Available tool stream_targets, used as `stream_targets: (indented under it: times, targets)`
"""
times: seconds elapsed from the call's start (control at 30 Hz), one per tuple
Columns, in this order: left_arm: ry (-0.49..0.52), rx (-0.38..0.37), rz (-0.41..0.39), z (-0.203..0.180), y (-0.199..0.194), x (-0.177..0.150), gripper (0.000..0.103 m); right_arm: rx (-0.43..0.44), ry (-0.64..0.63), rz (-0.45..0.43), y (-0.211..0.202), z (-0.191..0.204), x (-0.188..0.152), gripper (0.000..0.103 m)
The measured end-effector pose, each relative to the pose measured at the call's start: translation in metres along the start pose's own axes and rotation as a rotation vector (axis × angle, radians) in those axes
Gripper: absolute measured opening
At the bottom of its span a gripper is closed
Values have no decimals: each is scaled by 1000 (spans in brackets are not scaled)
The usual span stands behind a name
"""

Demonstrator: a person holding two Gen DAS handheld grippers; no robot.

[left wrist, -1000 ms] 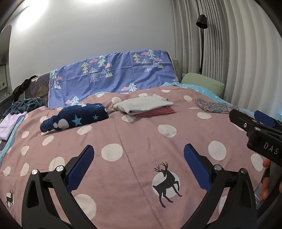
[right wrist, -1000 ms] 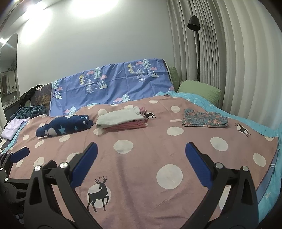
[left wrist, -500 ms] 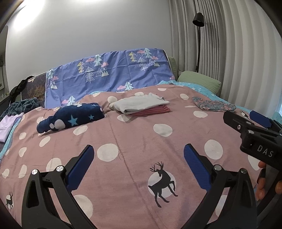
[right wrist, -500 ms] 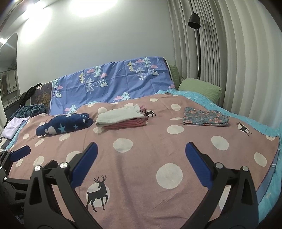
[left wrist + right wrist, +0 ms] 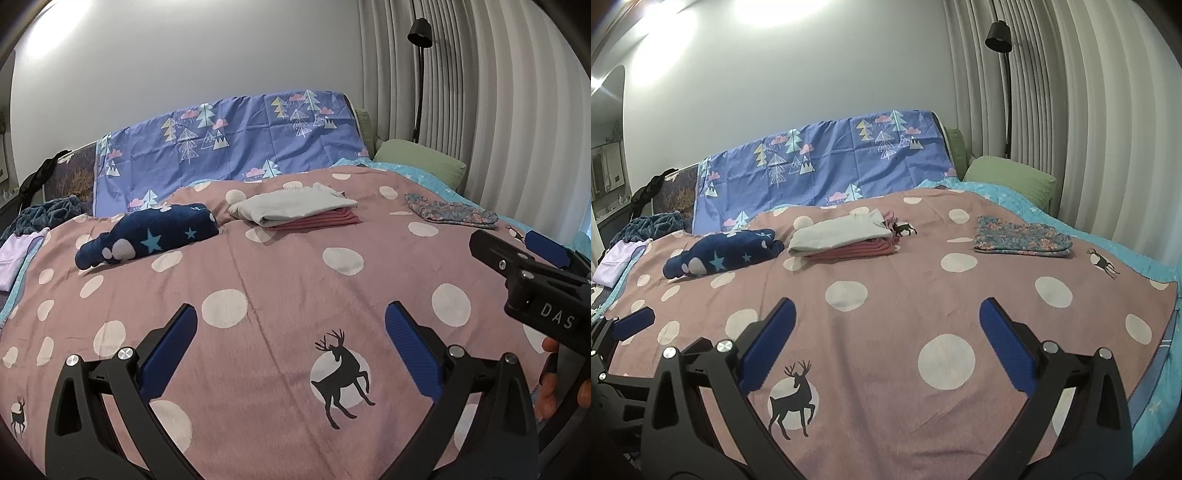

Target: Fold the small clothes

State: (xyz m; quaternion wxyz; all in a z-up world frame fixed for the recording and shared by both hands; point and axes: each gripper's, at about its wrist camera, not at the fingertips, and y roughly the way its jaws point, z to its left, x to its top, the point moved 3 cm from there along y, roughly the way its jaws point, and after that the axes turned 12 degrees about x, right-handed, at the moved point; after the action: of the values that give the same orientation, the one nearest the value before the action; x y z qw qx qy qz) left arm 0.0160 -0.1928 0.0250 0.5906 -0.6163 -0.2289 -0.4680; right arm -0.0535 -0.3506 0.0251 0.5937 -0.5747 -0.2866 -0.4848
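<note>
1. Your left gripper (image 5: 290,338) has its jaws spread wide, empty, above the pink dotted blanket (image 5: 280,295).
2. Your right gripper (image 5: 886,332) is the same: jaws apart, nothing held.
3. Ahead on the bed lie a navy star garment (image 5: 724,253), a folded grey-and-pink stack (image 5: 846,238) and, well apart to the right, a folded floral piece (image 5: 1021,240).

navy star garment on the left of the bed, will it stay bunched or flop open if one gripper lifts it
The navy star garment lies as a loose, rumpled roll, not a flat fold like the grey and pink stack, so it would probably unroll and dangle. It looks plush and thick, likely soft, limp and unlikely to slip from the pads.
</note>
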Motion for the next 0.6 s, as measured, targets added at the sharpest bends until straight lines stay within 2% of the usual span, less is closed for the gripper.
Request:
stream_targets:
  times: [0.6]
  targets:
    - [-11, 9, 19, 4, 4, -4, 102, 4, -9, 19, 5, 1, -3, 101]
